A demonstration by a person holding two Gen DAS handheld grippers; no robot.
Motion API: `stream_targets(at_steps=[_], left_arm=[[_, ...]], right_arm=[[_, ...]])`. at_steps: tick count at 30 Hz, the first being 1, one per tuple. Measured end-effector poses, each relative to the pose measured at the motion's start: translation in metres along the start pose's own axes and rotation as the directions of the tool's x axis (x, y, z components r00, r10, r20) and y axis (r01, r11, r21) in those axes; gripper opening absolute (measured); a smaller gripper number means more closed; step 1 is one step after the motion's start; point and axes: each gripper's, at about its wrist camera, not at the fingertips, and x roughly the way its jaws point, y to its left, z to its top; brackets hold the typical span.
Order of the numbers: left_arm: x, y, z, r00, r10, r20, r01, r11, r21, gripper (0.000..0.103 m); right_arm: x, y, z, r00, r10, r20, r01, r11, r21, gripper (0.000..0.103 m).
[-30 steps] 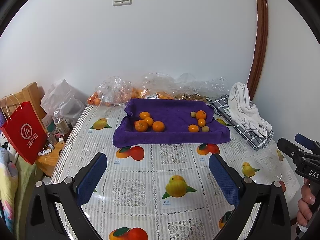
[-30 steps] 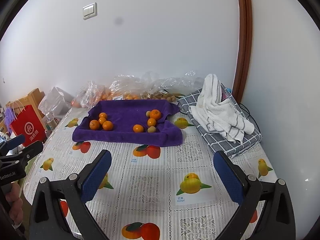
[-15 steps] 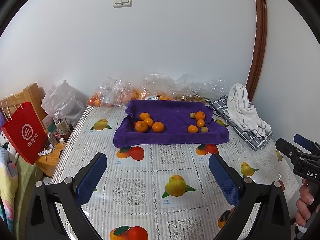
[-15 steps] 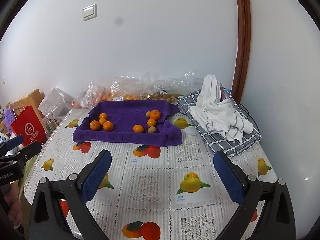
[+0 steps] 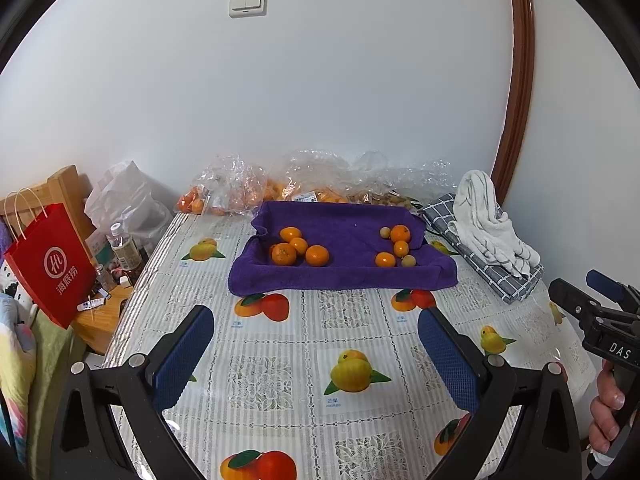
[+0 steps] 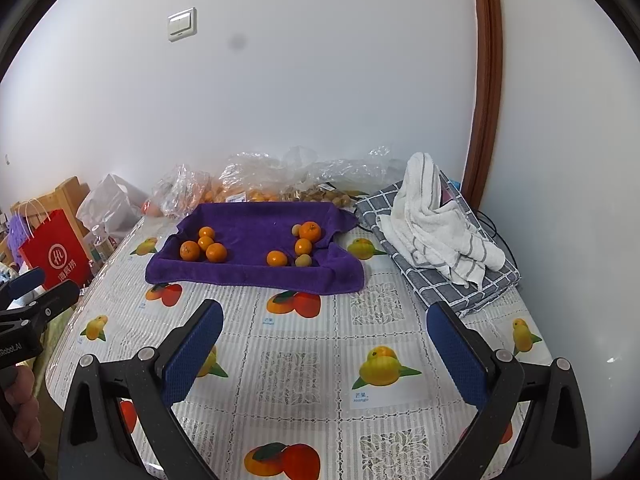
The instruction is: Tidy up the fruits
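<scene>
A purple towel (image 5: 344, 224) (image 6: 252, 224) lies at the far middle of the table. On its left side sit several oranges (image 5: 298, 250) (image 6: 204, 246). On its right side lie three oranges (image 5: 394, 246) (image 6: 302, 242) and two small pale green fruits (image 5: 408, 261) (image 6: 303, 260). My left gripper (image 5: 316, 352) is open over the near table, well short of the towel, with nothing between its fingers. My right gripper (image 6: 326, 350) is open too, empty, equally far back. Each gripper shows at the edge of the other's view, held by a hand (image 5: 608, 412).
Clear plastic bags of fruit (image 5: 312, 184) (image 6: 256, 184) line the wall behind the towel. A white towel (image 6: 436, 220) lies on a grey checked cloth (image 6: 460, 280) at right. A red paper bag (image 5: 48, 264), a bottle (image 5: 124, 248) and clutter stand beyond the table's left edge.
Both grippers have drifted back slightly from the towel; the scene looks a little smaller. The fruits and cloths have not moved.
</scene>
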Motion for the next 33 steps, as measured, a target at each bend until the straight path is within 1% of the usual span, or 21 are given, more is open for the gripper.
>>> stream_targets(at_steps=[33], left_arm=[[-0.0001,-0.0022,0.0006,1.0,0.004,0.001,-0.004,1.0,0.006,0.103]], right_arm=[[-0.0016,0.0041,0.0009,1.0,0.003,0.012,-0.003,1.0,0.003,0.101]])
